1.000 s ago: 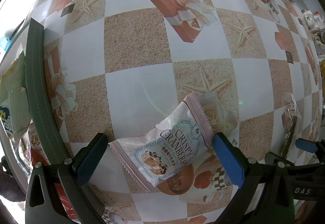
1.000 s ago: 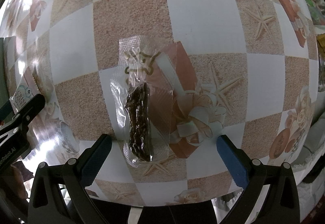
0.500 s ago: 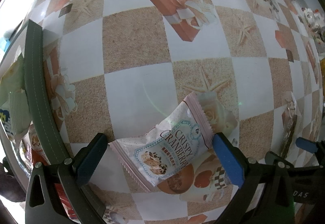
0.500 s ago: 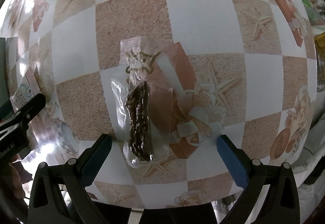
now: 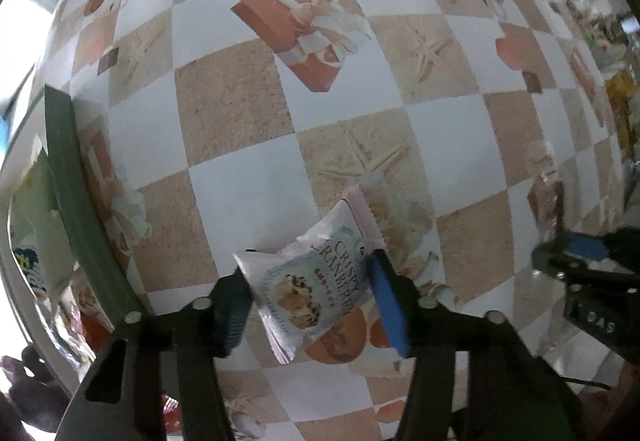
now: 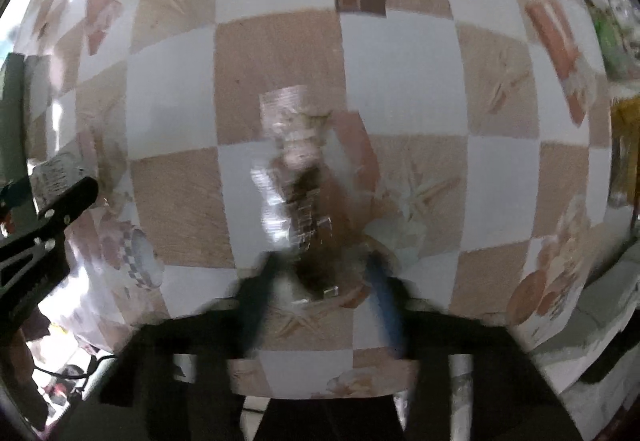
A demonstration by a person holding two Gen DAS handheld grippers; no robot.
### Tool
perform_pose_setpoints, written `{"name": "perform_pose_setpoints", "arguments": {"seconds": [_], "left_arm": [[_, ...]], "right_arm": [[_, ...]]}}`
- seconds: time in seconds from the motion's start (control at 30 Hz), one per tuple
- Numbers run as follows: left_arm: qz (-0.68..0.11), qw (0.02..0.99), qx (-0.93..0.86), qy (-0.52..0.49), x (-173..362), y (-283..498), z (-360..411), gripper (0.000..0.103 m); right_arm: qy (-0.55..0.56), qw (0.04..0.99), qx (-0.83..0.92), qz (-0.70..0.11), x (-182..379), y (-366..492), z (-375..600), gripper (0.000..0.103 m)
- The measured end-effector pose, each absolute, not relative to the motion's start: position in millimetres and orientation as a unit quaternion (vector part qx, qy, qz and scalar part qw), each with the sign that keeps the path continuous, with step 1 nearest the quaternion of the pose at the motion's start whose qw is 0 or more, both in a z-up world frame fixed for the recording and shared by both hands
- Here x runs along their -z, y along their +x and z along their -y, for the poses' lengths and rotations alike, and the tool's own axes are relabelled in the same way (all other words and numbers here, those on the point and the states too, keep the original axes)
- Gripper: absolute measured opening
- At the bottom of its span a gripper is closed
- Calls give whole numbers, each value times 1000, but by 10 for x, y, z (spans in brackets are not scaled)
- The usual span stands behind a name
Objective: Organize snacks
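Note:
A white "Crispy Cranberry" packet (image 5: 316,281) lies on the checkered tablecloth (image 5: 240,129). My left gripper (image 5: 308,295) points straight down over it. Its jaws are closing, and the black finger and blue pad (image 5: 384,297) press the packet's two sides, so it bulges and tilts. In the blurred right wrist view a clear packet with a dark snack strip (image 6: 304,201) sits crinkled between the closing jaws of my right gripper (image 6: 320,281), which pinch its near end. That gripper's blue pad (image 5: 580,251) also shows at the right of the left wrist view.
A dark green tray rim (image 5: 68,177) runs down the left edge, with green and printed snack packs (image 5: 32,209) behind it. Bottles and bright packets (image 5: 584,1) crowd the far right. My left gripper's black frame (image 6: 60,209) juts in at the left.
Both pairs of jaws have closed from wide open onto their packets. The cranberry packet has bunched up and tipped; the clear packet has crumpled.

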State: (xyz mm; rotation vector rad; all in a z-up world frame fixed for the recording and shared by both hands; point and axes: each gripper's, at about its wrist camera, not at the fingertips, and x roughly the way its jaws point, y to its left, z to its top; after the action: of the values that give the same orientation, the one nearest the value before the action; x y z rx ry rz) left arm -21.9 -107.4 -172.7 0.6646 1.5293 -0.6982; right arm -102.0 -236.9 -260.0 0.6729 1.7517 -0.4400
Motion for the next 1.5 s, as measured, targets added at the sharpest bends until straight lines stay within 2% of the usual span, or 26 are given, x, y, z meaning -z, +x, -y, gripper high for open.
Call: {"name": "perform_pose_setpoints", "arguments": {"seconds": [0.23,0.57,0.63,0.8,0.9,0.97,1.07,1.1,1.17,1.3,1.37,1.4,1.43,1.5], "left_arm": [[-667,618,310,278,1600,-84,1032,45],[-670,612,320,274,1595,-12,1007,44],[-674,611,321,263,1579,25,998,41],[-672,612,339,246,1418,13,913,27],[-666,614,344,247,1358,1,932,26],[-668,613,340,250,1378,26,939,26],[-672,612,336,247,1423,-9,950,30],[-672,614,332,249,1424,-105,918,41],[-677,611,324,251,1487,-66,913,54],[-690,600,321,245,1572,-17,840,62],[-691,599,319,248,1593,-9,846,62],[-692,598,318,249,1602,-1,831,63],[-692,598,317,250,1616,9,845,63],[-691,598,317,255,1631,-10,891,63]], "right_arm": [[346,568,170,-727,2560,-1021,2460,37],[346,577,166,-722,2494,-1022,2419,37],[348,579,164,-719,2496,-1013,2429,37],[358,589,159,-707,2436,-1064,2449,37],[358,593,156,-704,2375,-1127,2484,37],[361,594,156,-702,2347,-1131,2488,29],[363,593,155,-702,2332,-1138,2496,26],[362,591,154,-704,2342,-1144,2494,26],[365,584,153,-708,2376,-1162,2496,26],[404,565,154,-703,2434,-1239,2534,27],[421,558,158,-697,2453,-1273,2584,36],[429,556,158,-694,2458,-1285,2603,59],[430,560,161,-689,2446,-1284,2617,71],[420,569,166,-687,2409,-1235,2632,71]]}}
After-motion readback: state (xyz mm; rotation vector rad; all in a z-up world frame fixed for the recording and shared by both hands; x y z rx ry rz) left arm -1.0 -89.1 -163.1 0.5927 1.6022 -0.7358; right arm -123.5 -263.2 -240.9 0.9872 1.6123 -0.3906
